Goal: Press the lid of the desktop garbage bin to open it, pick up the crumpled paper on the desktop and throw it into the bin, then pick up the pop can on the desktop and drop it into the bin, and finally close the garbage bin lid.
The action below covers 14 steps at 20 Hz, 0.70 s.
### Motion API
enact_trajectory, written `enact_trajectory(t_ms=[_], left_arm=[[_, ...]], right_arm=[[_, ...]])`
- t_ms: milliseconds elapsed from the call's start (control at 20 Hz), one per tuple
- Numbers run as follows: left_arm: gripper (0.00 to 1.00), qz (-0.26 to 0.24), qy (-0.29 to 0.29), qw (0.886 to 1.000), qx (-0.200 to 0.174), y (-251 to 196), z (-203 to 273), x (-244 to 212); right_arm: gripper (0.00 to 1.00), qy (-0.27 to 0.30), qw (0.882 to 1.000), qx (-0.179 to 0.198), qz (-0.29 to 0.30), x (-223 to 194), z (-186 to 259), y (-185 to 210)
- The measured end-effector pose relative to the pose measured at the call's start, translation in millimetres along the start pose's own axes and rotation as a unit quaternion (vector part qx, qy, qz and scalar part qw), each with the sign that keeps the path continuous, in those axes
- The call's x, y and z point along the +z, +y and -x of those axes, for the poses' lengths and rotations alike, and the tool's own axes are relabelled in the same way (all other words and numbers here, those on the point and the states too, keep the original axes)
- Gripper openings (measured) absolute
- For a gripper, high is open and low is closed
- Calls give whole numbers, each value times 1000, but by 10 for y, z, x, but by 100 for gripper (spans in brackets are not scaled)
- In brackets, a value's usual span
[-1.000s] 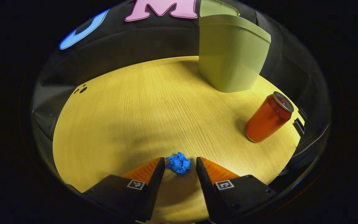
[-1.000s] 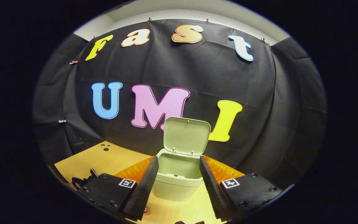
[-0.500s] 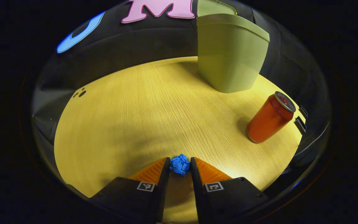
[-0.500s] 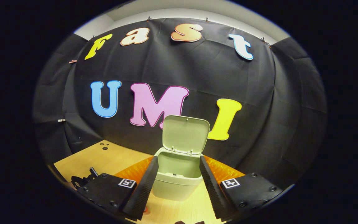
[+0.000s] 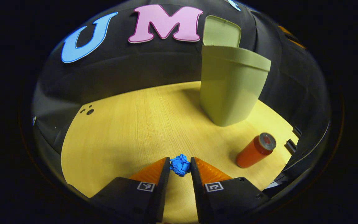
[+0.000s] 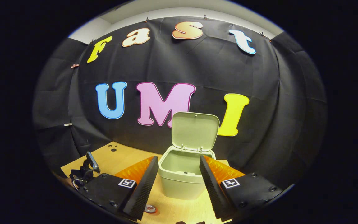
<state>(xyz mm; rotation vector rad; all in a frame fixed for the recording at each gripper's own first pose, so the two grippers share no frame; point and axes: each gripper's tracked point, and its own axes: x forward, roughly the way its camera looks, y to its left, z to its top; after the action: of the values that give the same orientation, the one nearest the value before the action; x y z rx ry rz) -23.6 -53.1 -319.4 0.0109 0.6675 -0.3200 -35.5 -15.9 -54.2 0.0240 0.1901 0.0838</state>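
In the left gripper view, the left gripper (image 5: 180,166) was nearly closed, its two fingers pressing on either side of the crumpled paper (image 5: 180,165), a small blue ball pinched at the fingertips above the wooden desktop (image 5: 129,130). Ahead and to the right of this gripper stood the garbage bin (image 5: 231,85), pale green, with its lid (image 5: 222,32) raised upright behind the opening. Nearer to the gripper and farther to its right, the pop can (image 5: 255,150), orange-red with a grey top, stood on the desktop, apart from the bin. A few dark round holes (image 5: 87,110) marked the desktop ahead and to the left. In the right gripper view, the right gripper (image 6: 179,160) was held wide open, with nothing between its fingers, and was raised over the table's near edge. Directly ahead of it, framed between the two fingers, stood the garbage bin (image 6: 183,177), its interior visible and its lid (image 6: 195,131) tilted up and back against the black cloth wall (image 6: 197,71). The top of the pop can (image 6: 149,208) showed just below the left finger. The other gripper (image 6: 85,171) appeared low and to the left, partly hidden.
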Motion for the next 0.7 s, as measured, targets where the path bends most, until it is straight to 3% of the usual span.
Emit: enact_trajectory(t_ms=[300,700], left_arm=[[44,8,-80,997,-11,-40,225,848],[44,16,-180,983,-24,-55,463,1868]], right_arm=[[85,13,1000,16,-4,-167,28,166],[85,42,999,31,-8,-479,98,367]])
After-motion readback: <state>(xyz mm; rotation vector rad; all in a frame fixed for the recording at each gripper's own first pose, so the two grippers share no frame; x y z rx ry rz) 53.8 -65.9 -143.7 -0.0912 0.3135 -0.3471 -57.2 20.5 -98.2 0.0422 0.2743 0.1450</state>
